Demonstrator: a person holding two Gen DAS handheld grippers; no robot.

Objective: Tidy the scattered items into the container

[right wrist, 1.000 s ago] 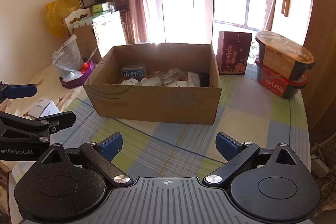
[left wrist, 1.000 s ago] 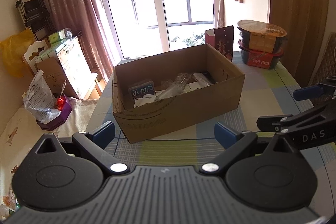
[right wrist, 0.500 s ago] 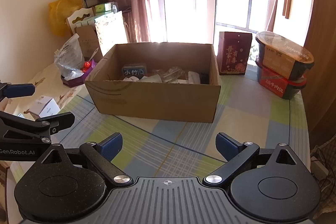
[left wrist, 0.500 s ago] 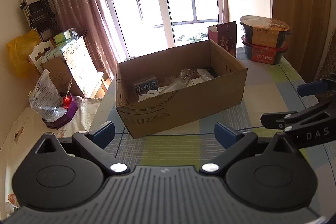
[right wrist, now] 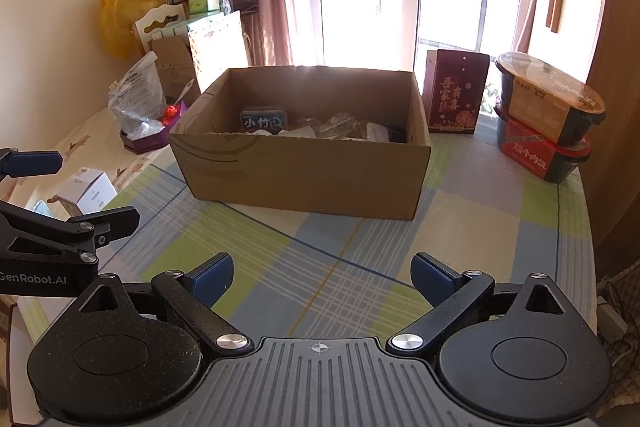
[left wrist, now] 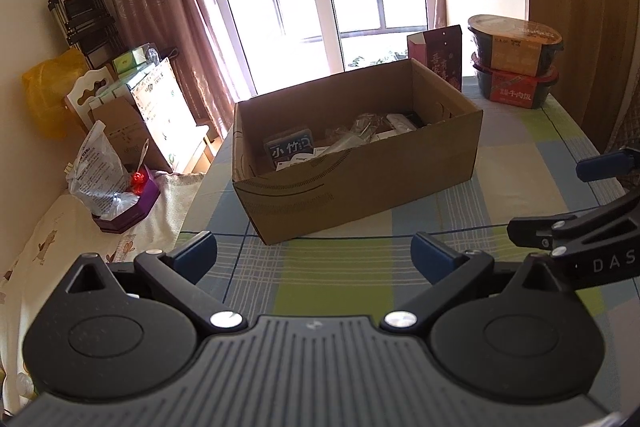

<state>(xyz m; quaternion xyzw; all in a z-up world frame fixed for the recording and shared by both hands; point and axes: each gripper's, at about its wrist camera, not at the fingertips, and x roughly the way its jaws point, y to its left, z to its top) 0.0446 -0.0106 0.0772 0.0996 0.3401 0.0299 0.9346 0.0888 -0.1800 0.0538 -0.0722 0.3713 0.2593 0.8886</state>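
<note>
Left fingers: the blue-padded fingers of the left gripper (left wrist: 314,257) are spread wide with nothing between them, only checked cloth showing in the gap.
Right fingers: the right gripper (right wrist: 322,273) is likewise splayed and empty, its blue pads (right wrist: 210,275) apart over the cloth.
Between fingers and container: a bare stretch of the table's pastel blue, green and cream checked tablecloth (right wrist: 472,223); no loose item lies on it in either view.
Container: the open brown cardboard box (left wrist: 360,183) sits straight ahead of both grippers, well apart from the fingertips, its long side running roughly across the right view and skewed, near corner forward, in the left view.
Contents: a dark blue packet with white characters (left wrist: 289,148), crinkled clear plastic wrappers (right wrist: 334,125) and some white pieces already lie inside.
Nearer hand: neither is clearly nearer; the two grippers are side by side, each seeing the other at the edge of its view.
Pose: both held low and level over the near table edge, pointing toward the box, touching nothing.
Beyond the box: a dark red printed carton (right wrist: 458,93) stands upright just beside its far right corner, and two stacked dark instant-meal tubs (right wrist: 548,125) sit further right.
Judgement: the tidying looks essentially complete; if anything remains, it is probably the red carton, which lies on the right gripper's side.
</note>
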